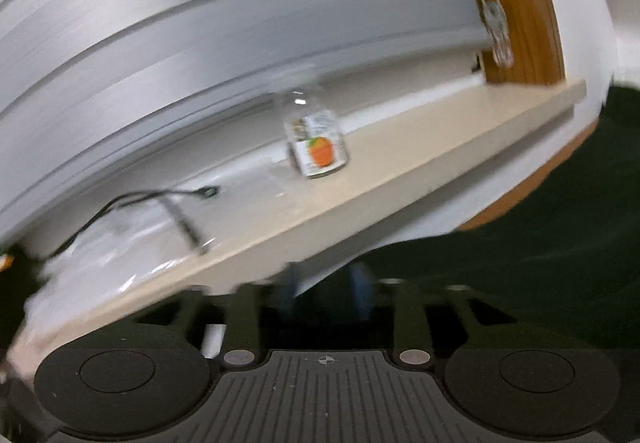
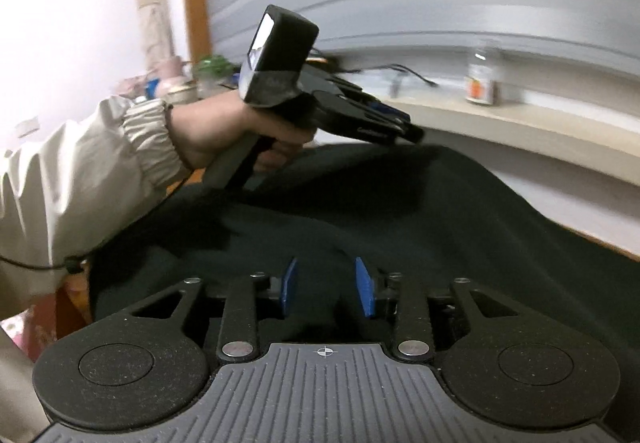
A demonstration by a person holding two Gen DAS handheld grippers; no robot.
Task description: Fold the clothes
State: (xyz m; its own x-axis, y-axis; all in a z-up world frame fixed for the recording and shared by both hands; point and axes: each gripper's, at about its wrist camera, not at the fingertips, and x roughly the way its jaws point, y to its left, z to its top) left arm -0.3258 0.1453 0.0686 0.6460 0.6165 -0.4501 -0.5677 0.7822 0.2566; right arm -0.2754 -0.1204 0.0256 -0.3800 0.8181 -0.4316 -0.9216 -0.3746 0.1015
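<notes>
- Counting one dark garment spread on the table, one jar on the ledge.
- Right tongs open above the garment.
- Left tongs blurred but parted; only the right view shows the left hand.

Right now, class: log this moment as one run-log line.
task: fold clothes | left gripper: open, above dark garment | right gripper: open over garment | bottle on ledge
</notes>
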